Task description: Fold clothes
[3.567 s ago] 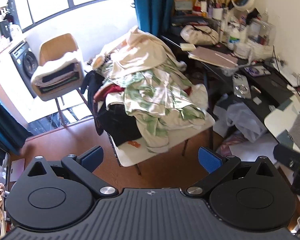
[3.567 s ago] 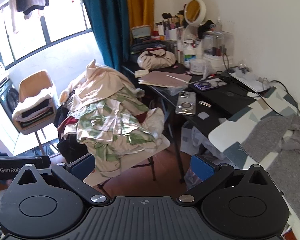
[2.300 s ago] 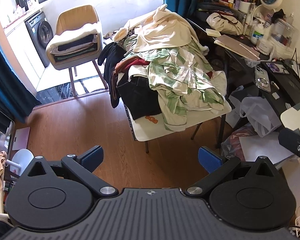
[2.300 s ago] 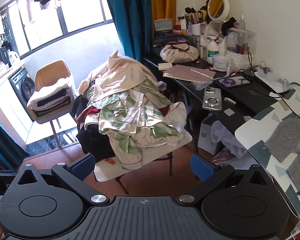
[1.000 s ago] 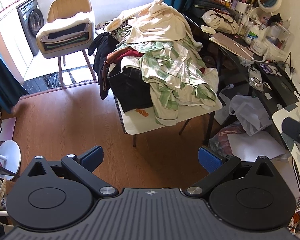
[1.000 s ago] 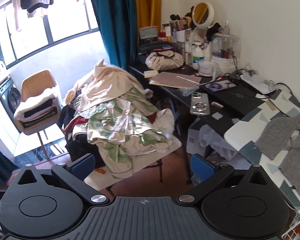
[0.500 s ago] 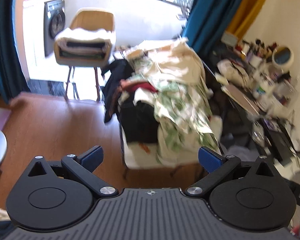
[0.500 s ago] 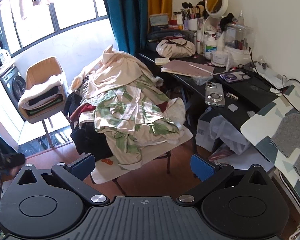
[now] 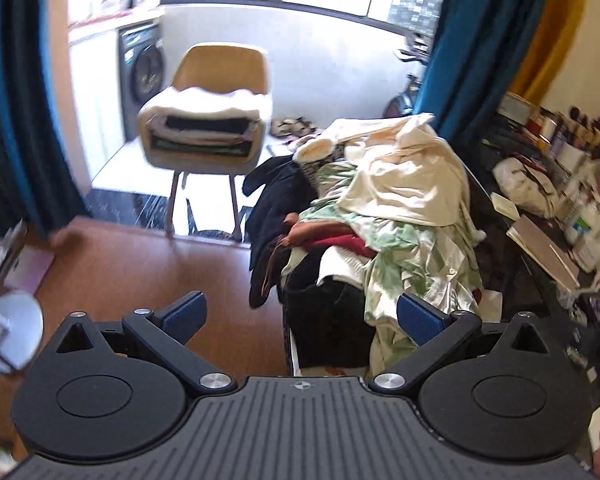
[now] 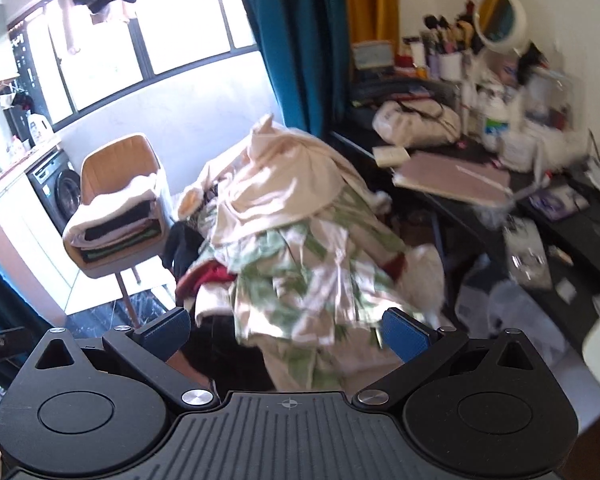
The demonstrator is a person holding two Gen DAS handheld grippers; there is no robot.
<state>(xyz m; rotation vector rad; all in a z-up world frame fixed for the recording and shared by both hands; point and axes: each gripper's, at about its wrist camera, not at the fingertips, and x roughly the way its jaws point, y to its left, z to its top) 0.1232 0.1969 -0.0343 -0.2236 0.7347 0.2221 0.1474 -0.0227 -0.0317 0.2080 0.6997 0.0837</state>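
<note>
A tall pile of unfolded clothes [image 9: 396,216] [image 10: 300,240] lies on a small white table: a cream garment on top, a green-and-white patterned shirt [image 10: 312,280] under it, red and black pieces at the left side. My left gripper [image 9: 300,316] is open and empty, a short way in front of the pile's near end. My right gripper [image 10: 286,330] is also open and empty, close above the pile's front edge. A stack of folded clothes [image 9: 204,128] [image 10: 112,220] rests on a tan chair by the window.
A cluttered black desk [image 10: 572,216] with bottles, a round mirror [image 10: 498,18] and a flat folder runs along the right wall. Teal curtains [image 9: 472,40] frame the window. A washing machine [image 9: 142,68] stands at the back left. Wooden floor [image 9: 132,268] lies left of the table.
Both grippers have moved closer to the clothes pile and tilted up; the pile now fills more of each view. Both views are motion-blurred. The jaws stayed open.
</note>
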